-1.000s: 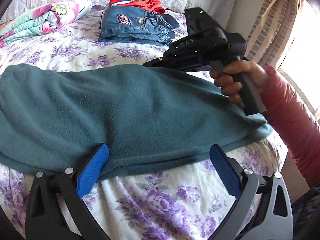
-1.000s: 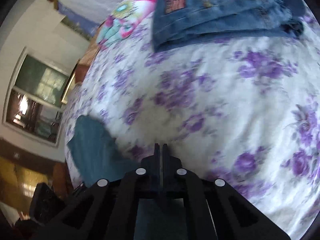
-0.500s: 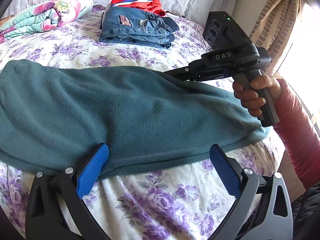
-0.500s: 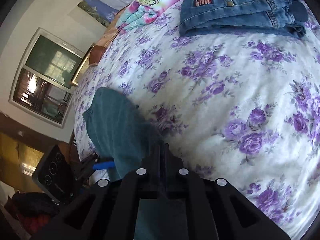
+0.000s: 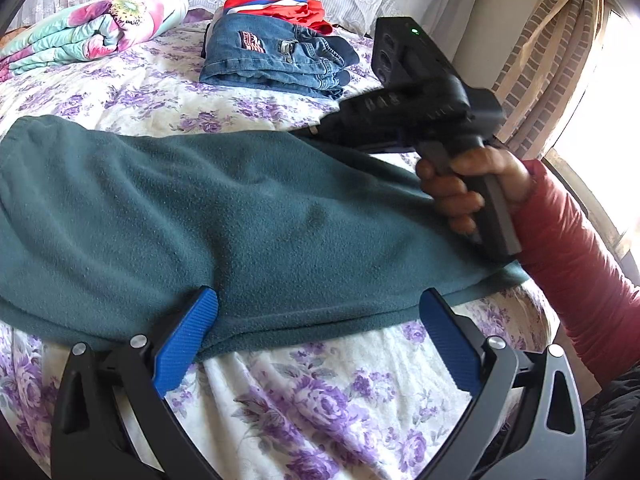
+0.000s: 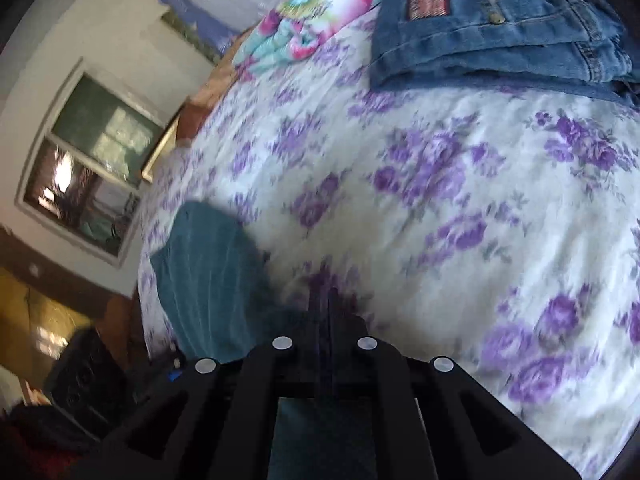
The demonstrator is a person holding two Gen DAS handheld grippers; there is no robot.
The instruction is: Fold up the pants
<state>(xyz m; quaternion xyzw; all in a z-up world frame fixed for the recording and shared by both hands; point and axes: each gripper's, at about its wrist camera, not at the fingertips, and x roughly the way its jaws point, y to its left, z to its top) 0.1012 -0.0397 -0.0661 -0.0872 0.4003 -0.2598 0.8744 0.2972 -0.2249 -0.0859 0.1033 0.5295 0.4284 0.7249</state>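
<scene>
Teal fleece pants [image 5: 248, 220] lie spread lengthwise along the near edge of the purple-flowered bed sheet [image 5: 320, 392], presumably flattened for the next fold. The left gripper [image 5: 318, 320] hangs released over their near hem, while the right gripper [image 6: 329, 312] is clenched, apparently pinching the pants' far edge. Only the right wrist view shows those fingers pressed together; only the left shows the garment's full spread, and folded blue jeans [image 5: 276, 60] near the bed's far edge.

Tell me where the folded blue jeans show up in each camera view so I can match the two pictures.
Left wrist view: the folded blue jeans lie at top centre, on the far side of the bed, beyond the teal pants.
Right wrist view: the folded blue jeans fill the top right corner.
Shared landmark: the floral rolled blanket lies to the left of the jeans in both views.
</scene>
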